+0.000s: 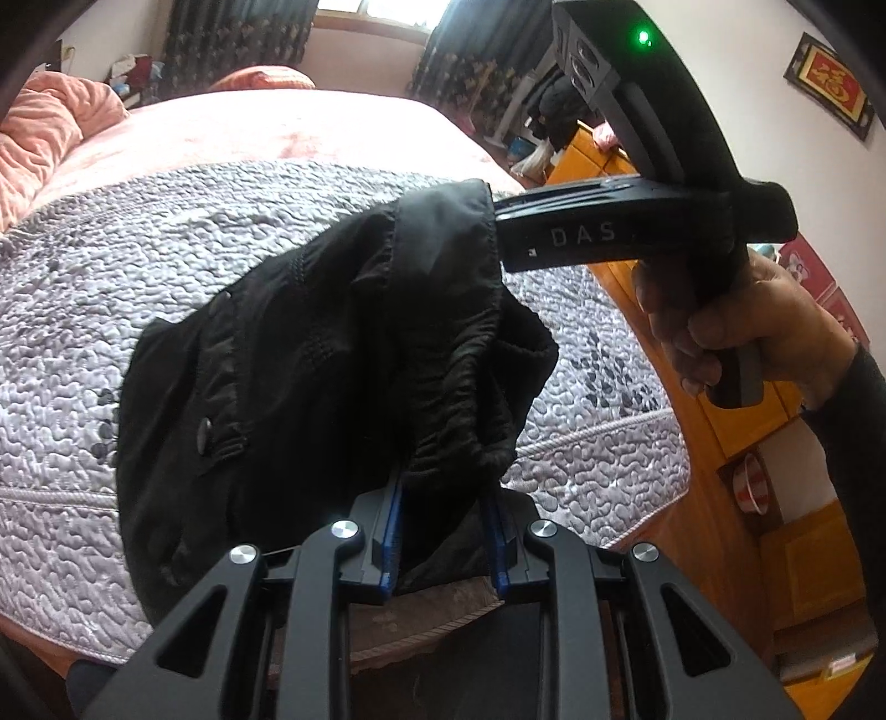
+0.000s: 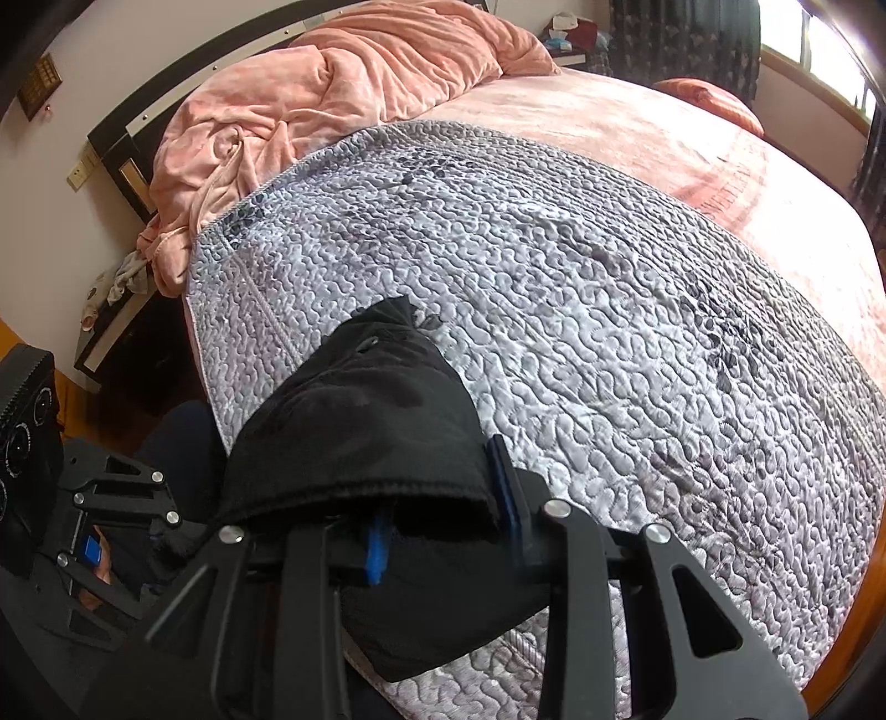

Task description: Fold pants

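This is a bedroom in a home, with a wide bed under a grey quilted cover, a crumpled pink blanket, dark flowered curtains by the window and a framed red picture.

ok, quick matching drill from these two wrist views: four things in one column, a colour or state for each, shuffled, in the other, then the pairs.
Things:
1. pants
2. quilt
3. blanket
4. left gripper

Descriptions:
A. pink, bunched at the headboard
B. black, gripped at both ends
C. grey, spread flat on the bed
D. blue pads, closed on cloth

Pairs: 1-B, 2-C, 3-A, 4-D
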Demonstrator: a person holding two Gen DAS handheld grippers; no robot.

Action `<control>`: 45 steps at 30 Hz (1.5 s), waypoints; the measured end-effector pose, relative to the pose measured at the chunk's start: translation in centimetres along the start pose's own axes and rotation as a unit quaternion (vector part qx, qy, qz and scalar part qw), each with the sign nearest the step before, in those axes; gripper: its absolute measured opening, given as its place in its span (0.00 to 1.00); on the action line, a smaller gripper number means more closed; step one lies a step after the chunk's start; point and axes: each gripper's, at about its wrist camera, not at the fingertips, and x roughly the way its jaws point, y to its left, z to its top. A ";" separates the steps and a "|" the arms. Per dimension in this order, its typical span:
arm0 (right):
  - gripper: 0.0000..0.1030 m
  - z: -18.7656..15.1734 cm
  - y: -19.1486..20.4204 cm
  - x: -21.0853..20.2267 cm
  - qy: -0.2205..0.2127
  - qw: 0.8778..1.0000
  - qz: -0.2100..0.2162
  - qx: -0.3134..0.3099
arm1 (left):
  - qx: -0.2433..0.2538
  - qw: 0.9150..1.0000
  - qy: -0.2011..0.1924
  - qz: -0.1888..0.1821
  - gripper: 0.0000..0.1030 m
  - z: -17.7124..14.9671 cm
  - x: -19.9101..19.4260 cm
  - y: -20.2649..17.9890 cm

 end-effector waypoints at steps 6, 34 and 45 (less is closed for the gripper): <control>0.30 -1.7 -1.4 1.1 -0.010 1.000 0.003 0.006 | 0.007 1.000 0.024 -0.003 0.24 -0.2 2.6 -0.1; 0.32 -7.7 -6.9 7.5 0.025 0.999 -0.021 0.022 | 0.012 0.994 0.111 0.005 0.24 -0.9 12.3 0.3; 0.66 -12.9 -11.5 5.0 0.004 0.968 -0.026 0.251 | -0.020 0.990 0.124 -0.059 0.39 -0.7 11.7 3.0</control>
